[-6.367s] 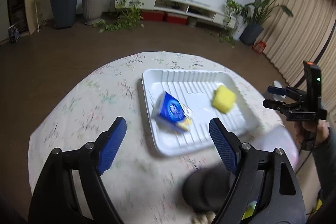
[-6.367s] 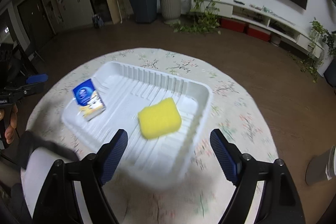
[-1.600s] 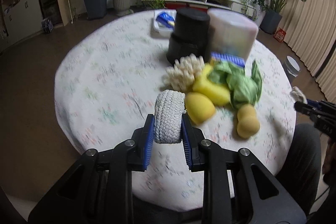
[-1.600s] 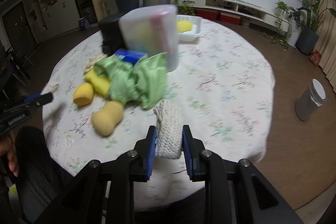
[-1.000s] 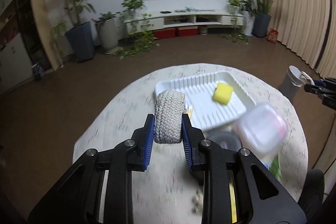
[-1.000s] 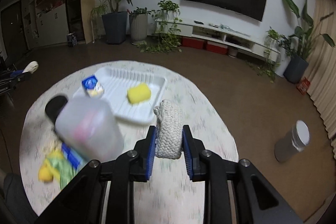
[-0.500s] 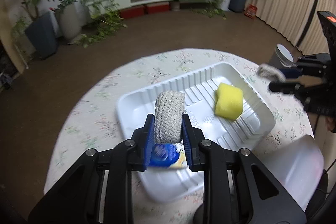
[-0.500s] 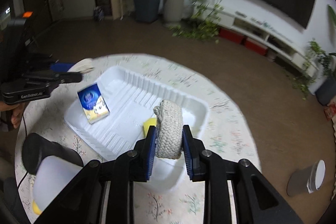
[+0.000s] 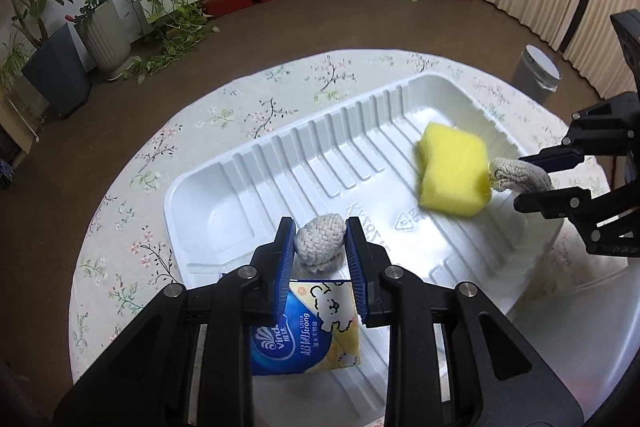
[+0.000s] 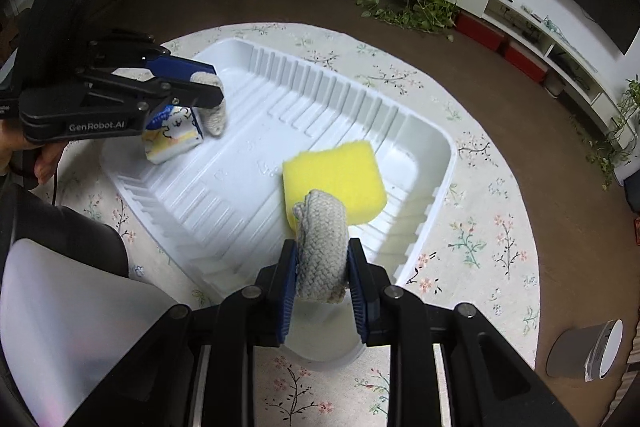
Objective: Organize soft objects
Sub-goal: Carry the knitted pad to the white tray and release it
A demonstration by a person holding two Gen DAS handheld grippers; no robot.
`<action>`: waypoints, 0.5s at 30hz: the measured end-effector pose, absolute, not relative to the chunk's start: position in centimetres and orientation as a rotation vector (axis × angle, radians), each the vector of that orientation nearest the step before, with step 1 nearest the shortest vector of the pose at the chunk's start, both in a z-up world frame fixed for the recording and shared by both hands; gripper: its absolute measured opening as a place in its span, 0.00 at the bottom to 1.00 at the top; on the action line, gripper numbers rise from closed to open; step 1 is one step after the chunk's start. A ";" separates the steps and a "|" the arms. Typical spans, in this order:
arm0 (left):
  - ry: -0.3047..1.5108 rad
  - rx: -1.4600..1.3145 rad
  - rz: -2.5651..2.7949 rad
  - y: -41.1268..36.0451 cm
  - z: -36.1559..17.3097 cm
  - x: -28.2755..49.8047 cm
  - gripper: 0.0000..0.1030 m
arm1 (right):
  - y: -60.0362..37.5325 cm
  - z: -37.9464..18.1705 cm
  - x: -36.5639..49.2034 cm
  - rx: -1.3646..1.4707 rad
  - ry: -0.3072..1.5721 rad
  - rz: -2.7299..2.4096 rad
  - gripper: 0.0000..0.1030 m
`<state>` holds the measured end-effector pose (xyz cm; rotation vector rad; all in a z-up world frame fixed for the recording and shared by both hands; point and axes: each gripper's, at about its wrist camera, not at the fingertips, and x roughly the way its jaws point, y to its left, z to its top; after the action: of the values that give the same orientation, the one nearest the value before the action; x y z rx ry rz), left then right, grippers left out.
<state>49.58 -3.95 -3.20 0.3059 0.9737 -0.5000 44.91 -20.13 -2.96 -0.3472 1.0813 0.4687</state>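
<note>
Step in hand: placing rope pieces into white tray [image 9: 192, 183].

Left gripper [image 9: 320, 259] clamped on rope piece [image 9: 320, 241], over tissue pack [image 9: 304, 331] at tray's near-left corner.

Right gripper [image 10: 322, 277] clamped on second rope piece [image 10: 322, 243], touching yellow sponge [image 10: 334, 167] near tray's right edge.

Next, by judgement: lower onto bare tray floor, part jaws, clear of sponge and pack.

Dim room, glare on white tray [image 9: 248, 183], fisheye-dark corners.

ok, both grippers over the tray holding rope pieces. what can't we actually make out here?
- Left wrist view: the tissue pack is partly covered by the left gripper; whether its rope piece touches the white tray is unclear.
- Right wrist view: the right gripper and its rope piece cover the yellow sponge's near edge.
- Right wrist view: the translucent container is cut off by the left edge.
</note>
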 end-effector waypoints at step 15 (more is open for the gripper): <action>0.975 0.304 -0.475 -3.7 -3.9 50.0 0.52 | -20.9 -4.3 45.8 -0.323 1.086 0.439 0.44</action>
<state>49.97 -3.73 -3.93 0.3038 0.9749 -0.4747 45.78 -20.87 -4.32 -0.3231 1.0864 0.4387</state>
